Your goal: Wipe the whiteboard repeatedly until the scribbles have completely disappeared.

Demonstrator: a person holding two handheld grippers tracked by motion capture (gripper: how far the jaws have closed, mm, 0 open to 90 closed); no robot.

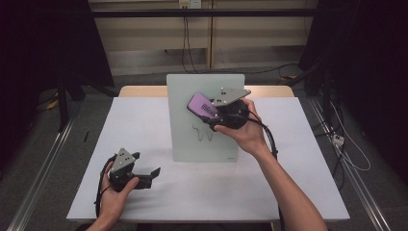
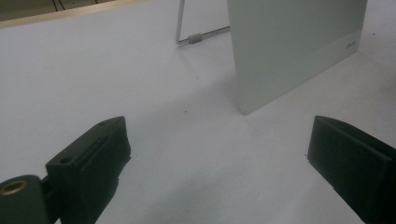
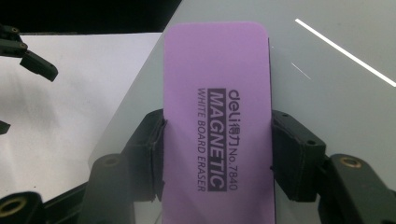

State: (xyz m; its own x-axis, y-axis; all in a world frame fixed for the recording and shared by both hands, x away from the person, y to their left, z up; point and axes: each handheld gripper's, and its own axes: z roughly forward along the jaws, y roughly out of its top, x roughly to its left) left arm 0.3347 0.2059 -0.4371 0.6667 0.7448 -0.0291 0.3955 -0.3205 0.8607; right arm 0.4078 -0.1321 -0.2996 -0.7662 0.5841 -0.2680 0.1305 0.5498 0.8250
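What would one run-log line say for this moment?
right tongs: shut on purple whiteboard eraser | eraser: at whiteboard, above squiggle | left tongs: open, idle

So the whiteboard (image 1: 204,139) stands upright mid-table (image 1: 288,192), toward the far edge. The right gripper (image 1: 211,111) holds the eraser (image 1: 201,107) against its front, upper part. The left gripper (image 1: 146,169) sits near the front-left corner.
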